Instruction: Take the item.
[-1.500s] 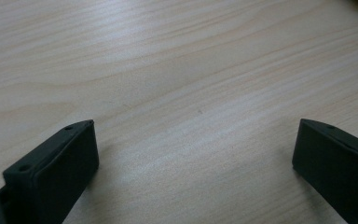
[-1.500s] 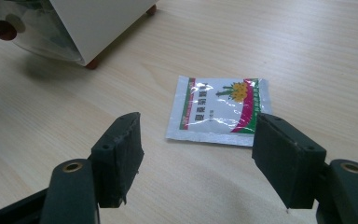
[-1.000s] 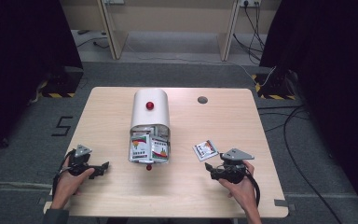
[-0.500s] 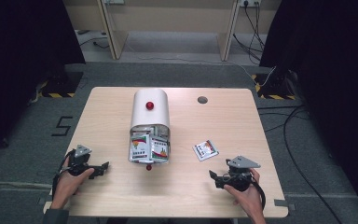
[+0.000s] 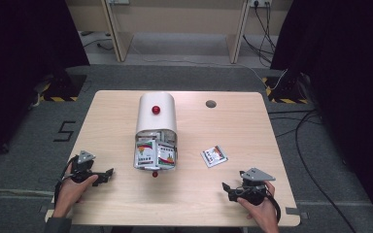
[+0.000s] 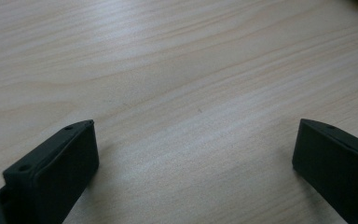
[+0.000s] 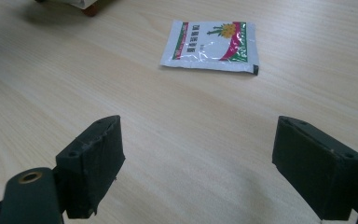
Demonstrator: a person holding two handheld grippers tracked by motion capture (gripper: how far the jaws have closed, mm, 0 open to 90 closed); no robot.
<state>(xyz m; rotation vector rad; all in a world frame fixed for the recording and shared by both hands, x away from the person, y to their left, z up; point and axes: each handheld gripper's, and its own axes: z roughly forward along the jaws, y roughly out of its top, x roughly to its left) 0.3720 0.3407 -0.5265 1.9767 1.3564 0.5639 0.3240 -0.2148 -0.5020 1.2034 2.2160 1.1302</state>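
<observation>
A white rounded container (image 5: 157, 121) with a red knob lies in the middle of the table, its open end toward me with several printed sachets (image 5: 155, 154) inside. One loose sachet (image 5: 214, 156) (image 7: 210, 45) lies flat on the wood to its right. My right gripper (image 5: 227, 188) (image 7: 198, 163) rests near the front right edge, open, empty, a short way in front of that sachet. My left gripper (image 5: 108, 173) (image 6: 196, 163) sits at the front left, open over bare wood.
The light wooden table (image 5: 243, 131) has a round grommet hole (image 5: 211, 103) at the back right. A small red ball (image 5: 155, 174) lies just in front of the container's mouth. Cables (image 5: 301, 141) run across the dark floor to the right.
My right gripper has drawn back toward the front edge, away from the loose sachet, which stays flat on the table. The left gripper has not moved.
</observation>
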